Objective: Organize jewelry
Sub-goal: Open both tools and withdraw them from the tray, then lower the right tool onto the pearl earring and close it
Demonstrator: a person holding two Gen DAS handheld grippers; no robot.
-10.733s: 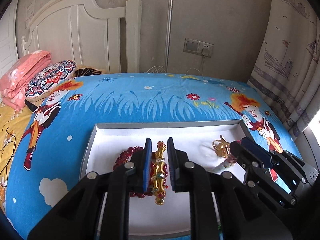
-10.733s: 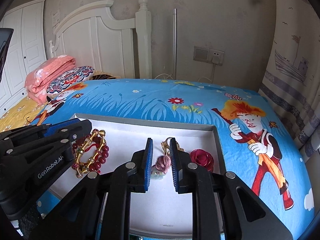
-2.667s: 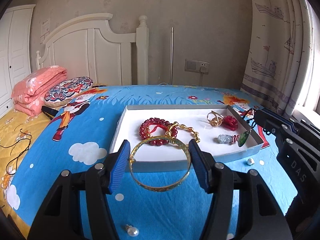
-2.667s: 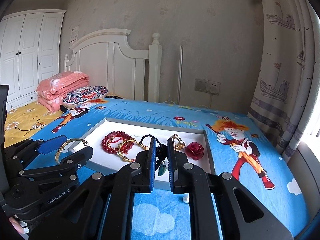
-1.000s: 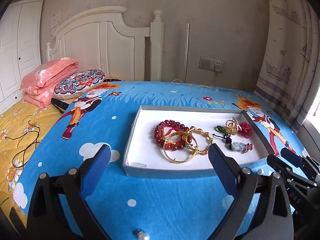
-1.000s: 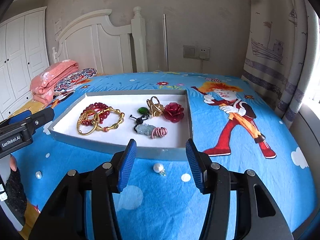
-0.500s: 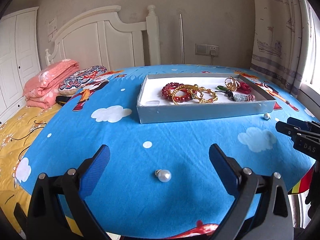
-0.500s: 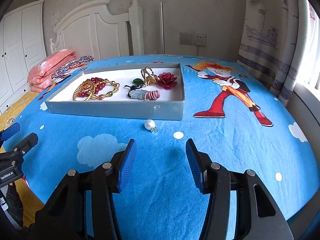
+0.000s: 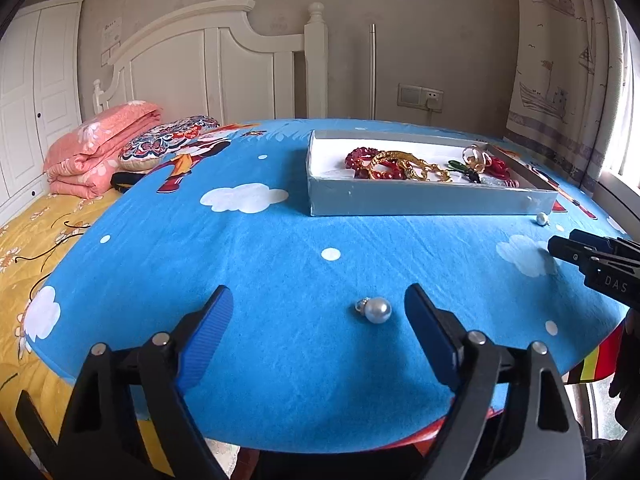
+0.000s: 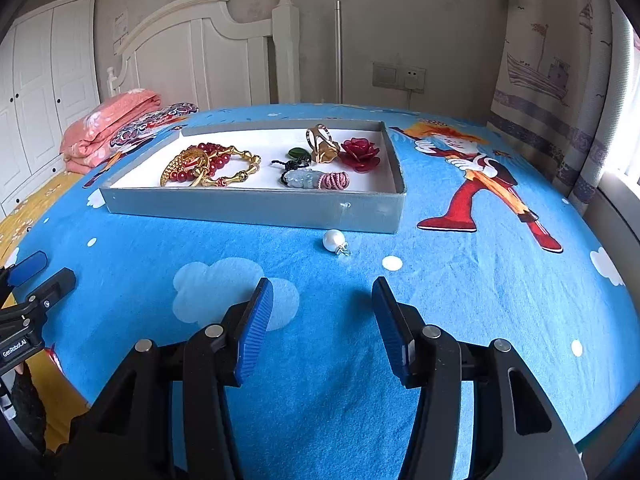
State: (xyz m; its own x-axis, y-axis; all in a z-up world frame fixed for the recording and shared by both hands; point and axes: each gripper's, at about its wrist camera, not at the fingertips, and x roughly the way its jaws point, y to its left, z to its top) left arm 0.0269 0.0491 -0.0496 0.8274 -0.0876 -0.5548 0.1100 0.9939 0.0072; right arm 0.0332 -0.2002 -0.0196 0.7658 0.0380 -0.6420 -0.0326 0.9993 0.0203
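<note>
Pearl-white earring (image 9: 377,310) on the blue cloth, between the spread blue pads of the left gripper (image 9: 319,334), nearer the right pad, touching neither. Second pearl (image 10: 334,240) just beside the front wall of the grey tray (image 10: 248,208), ahead of the right gripper (image 10: 322,330), likewise wide apart and empty. Inside the tray: red bead bracelet (image 10: 208,162), gold bangle (image 10: 182,166), red rose (image 10: 360,151), jade pendant (image 10: 302,178).

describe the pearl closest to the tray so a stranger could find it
Find the grey tray on the blue bedsheet. By its near wall, toward the right corner, lies a pearl earring. Unlike the other pearl, out between the left tongs, it nearly touches the tray.
</note>
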